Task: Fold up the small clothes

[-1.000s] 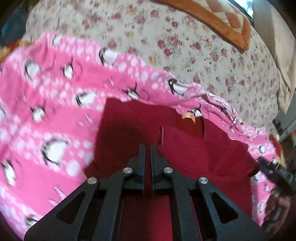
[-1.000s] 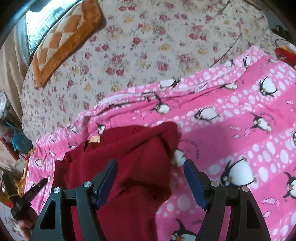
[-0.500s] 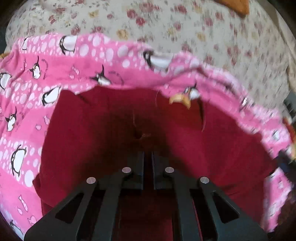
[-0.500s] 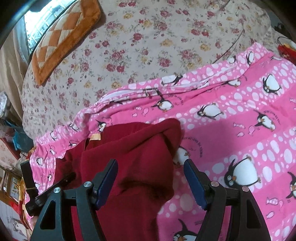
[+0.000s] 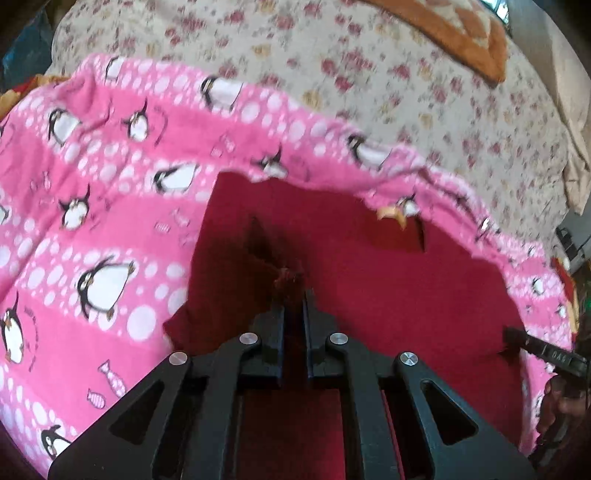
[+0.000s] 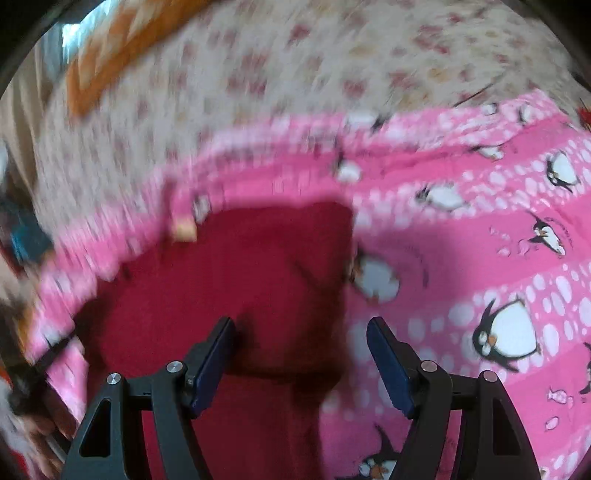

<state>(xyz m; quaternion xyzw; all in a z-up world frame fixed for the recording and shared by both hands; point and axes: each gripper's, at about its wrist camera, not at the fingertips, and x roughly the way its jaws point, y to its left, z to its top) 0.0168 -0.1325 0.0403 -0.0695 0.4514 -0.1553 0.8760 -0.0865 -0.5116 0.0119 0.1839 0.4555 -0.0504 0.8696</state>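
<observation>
A small dark red garment [image 5: 388, 280] lies on a pink penguin-print blanket [image 5: 92, 206]; a tan neck label [image 5: 392, 213] shows at its far edge. My left gripper [image 5: 293, 295] is shut on a pinch of the red cloth, which bunches up at the fingertips. In the blurred right wrist view the garment [image 6: 240, 277] fills the middle and left. My right gripper [image 6: 301, 332] is open and empty, its blue pads [image 6: 210, 365] just above the near part of the red cloth. The right gripper's tip also shows at the right edge of the left wrist view [image 5: 532, 345].
The pink blanket [image 6: 480, 236] lies on a floral bedspread [image 5: 369, 74]. An orange checked cushion [image 5: 454, 33] sits at the far side of the bed. Clutter shows past the bed's edge at the right [image 5: 569, 251].
My left gripper has pulled back and lifted with the pinched red cloth. The right wrist view has moved in closer over the garment and is now blurred with motion; its jaws stay open.
</observation>
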